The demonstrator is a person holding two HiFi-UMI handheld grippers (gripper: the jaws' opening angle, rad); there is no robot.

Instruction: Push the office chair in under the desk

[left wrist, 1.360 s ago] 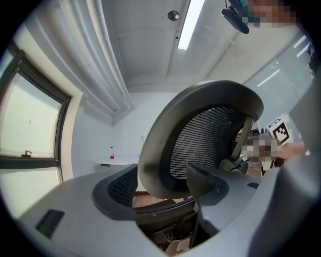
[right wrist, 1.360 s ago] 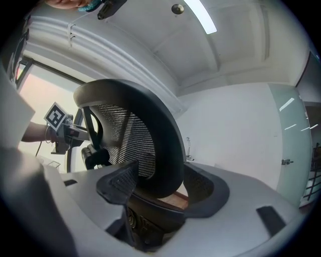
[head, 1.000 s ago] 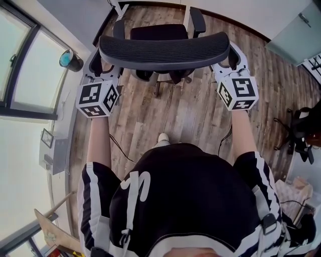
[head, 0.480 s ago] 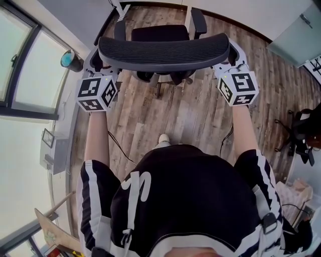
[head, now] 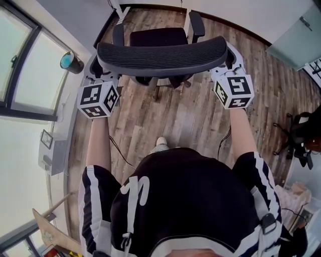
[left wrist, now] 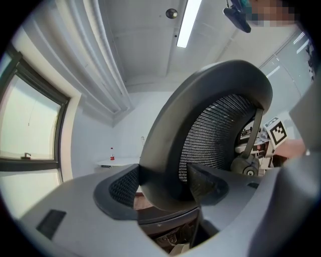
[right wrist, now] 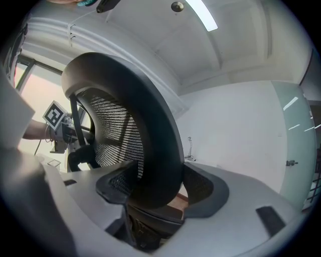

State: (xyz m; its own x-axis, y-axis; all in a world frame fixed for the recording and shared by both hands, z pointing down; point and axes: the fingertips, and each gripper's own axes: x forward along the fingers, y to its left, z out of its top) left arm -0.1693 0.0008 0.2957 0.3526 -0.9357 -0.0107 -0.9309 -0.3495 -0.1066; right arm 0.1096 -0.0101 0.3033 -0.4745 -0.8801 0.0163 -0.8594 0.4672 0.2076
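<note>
The black office chair stands on the wood floor with its mesh backrest [head: 160,52] nearest me and its seat [head: 158,36] pointing at the pale desk [head: 150,4] along the top edge. My left gripper [head: 103,70] is shut on the backrest's left rim, which sits pinched between the pads [left wrist: 163,183]. At the other end, my right gripper [head: 225,55] is shut on the right rim [right wrist: 155,188]. Both armrests [head: 196,22] reach the desk's white legs.
A window wall and sill run down the left, with a teal-capped bottle [head: 70,61] on the sill. A second dark chair [head: 301,133] stands at the right. A black cable [head: 118,145] lies on the floor near my shoe [head: 160,143]. A grey cabinet [head: 296,30] fills the top right.
The chair and both grippers have shifted a little forward, toward the desk. The grips on the backrest are unchanged.
</note>
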